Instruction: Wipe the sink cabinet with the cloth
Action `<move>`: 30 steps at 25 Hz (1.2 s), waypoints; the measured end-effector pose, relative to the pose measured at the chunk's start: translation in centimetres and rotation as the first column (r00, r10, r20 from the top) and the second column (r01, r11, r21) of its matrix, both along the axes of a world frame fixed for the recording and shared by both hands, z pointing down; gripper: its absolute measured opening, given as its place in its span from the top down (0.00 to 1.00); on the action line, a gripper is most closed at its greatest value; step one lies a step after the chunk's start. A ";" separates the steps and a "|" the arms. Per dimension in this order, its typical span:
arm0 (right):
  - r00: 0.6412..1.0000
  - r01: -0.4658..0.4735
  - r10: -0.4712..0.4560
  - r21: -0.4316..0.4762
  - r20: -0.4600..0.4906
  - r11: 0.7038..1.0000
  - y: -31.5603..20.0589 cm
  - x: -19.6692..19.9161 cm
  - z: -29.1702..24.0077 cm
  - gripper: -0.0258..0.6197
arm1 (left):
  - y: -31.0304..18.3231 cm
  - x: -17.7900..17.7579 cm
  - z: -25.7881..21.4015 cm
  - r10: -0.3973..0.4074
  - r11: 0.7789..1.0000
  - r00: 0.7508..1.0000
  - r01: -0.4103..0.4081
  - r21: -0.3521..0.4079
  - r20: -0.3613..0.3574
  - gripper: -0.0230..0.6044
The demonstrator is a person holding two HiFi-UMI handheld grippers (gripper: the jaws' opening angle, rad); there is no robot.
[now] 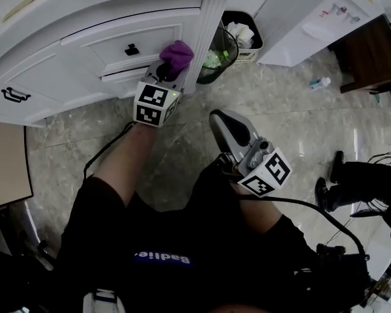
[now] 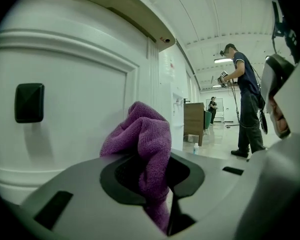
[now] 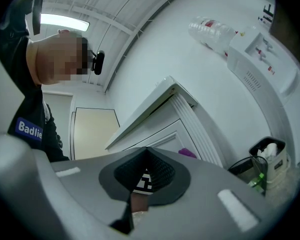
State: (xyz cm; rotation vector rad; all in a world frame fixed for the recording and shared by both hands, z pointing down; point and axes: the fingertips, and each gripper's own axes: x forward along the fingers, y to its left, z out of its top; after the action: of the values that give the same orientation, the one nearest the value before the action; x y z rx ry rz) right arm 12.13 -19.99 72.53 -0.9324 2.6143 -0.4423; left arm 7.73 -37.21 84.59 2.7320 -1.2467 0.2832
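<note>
Here left claw (image 1: 165,72) grips cloth (image 1: 178,53) at cabinet (image 1: 65,12); right claw (image 1: 219,119) clenched, empty; wire bin (image 1: 216,60) beside.

Cloth (image 1: 176,54): purple, a plain looped weave with no print.
Sink cabinet (image 1: 72,38): white throughout; its drawer knob (image 1: 131,49) and pull handle (image 1: 14,96) are black.
Left gripper (image 1: 171,69): grey shell and black pads (image 2: 121,176); its cube carries black-and-white square markers.
Right gripper (image 1: 219,118): the same grey and black, with a cube of the same pattern.
Floor (image 1: 300,129): pale grey-green stone, glossy and veined.
Waste bin (image 1: 249,55): cream wall, black rim.
Person's clothes (image 1: 202,240): black, with a blue label lettered in white.
</note>
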 end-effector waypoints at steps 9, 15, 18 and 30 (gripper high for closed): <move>0.999 0.010 -0.011 -0.027 -0.036 1.000 -0.5 -2.1 0.3 0.97 | 2.9 0.7 -3.9 0.098 0.994 0.992 -0.093 0.062 -0.078 0.82; 0.996 0.024 -0.033 -0.107 -0.087 0.994 0.2 -3.5 -5.1 0.97 | 9.0 -3.9 -15.7 0.154 0.981 0.973 -0.130 0.141 -0.173 0.82; 0.993 0.045 -0.060 -0.139 -0.104 0.989 1.1 -4.0 -10.2 0.97 | 11.9 -6.9 -21.9 0.138 0.989 0.963 -0.121 0.084 -0.234 0.82; 0.985 0.068 -0.088 -0.131 -0.148 0.989 5.5 -4.8 -38.1 0.97 | 22.4 -10.0 -50.8 0.103 0.991 0.952 -0.124 -0.058 -0.287 0.82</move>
State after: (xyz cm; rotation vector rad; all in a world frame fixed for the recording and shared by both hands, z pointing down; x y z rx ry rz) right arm 7.28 -14.47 34.40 -0.9397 2.7979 -0.5828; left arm -2.28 -14.78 33.78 2.6647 -0.9850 -0.0508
